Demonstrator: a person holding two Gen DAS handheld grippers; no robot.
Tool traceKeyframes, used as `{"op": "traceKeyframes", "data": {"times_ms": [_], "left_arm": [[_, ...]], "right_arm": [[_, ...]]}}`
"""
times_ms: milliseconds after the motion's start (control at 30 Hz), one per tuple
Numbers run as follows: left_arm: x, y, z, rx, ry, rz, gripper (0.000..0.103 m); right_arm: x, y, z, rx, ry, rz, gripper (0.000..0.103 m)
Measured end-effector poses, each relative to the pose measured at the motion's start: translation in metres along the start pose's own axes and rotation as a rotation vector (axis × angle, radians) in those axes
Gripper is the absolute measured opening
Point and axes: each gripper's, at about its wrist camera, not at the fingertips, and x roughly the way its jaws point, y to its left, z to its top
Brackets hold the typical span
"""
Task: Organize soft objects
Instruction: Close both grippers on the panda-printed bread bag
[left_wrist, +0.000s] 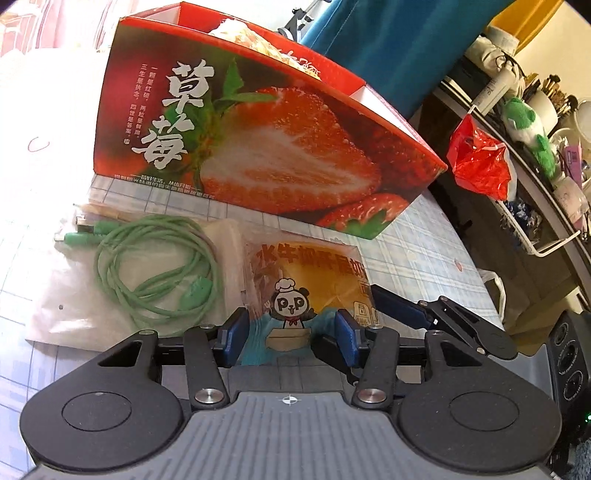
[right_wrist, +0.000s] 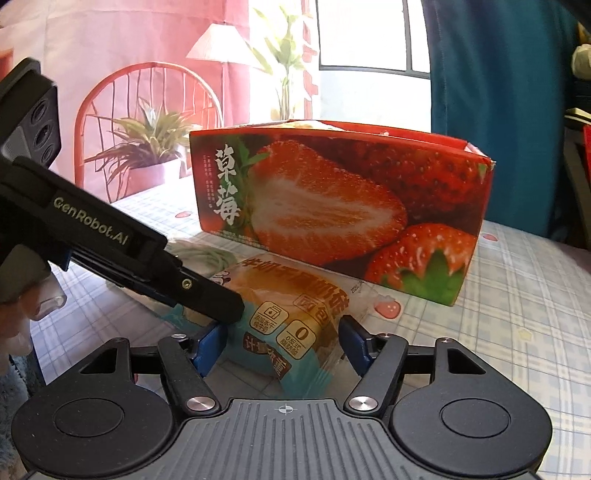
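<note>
A wrapped bread packet (left_wrist: 310, 277) with a panda print lies on the checked tablecloth in front of the strawberry box (left_wrist: 258, 140). Its teal near end sits between the blue pads of my left gripper (left_wrist: 291, 332). The left pad meets the wrap; a black fingertip of the right gripper stands inside the other pad. In the right wrist view the packet (right_wrist: 284, 325) fills the gap of my right gripper (right_wrist: 282, 343), and both pads touch its wrap. The left gripper's finger (right_wrist: 221, 304) crosses in from the left.
A coiled green cable (left_wrist: 159, 266) lies on a white bag (left_wrist: 74, 314) left of the packet. The open box (right_wrist: 332, 206) holds something pale inside. A red plastic bag (left_wrist: 480, 162) and a cluttered shelf (left_wrist: 535, 147) stand beyond the table's right edge.
</note>
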Motion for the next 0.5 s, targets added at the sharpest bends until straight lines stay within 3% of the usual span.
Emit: {"op": "traceKeyframes", "data": {"times_ms": [500], "left_arm": [[0.0004,0.0051,-0.0054,-0.033,-0.002,-0.044,0.050]], "right_arm": [[-0.0019,0.0032,-0.0012,-0.023,-0.001,0.021,0.057]]}}
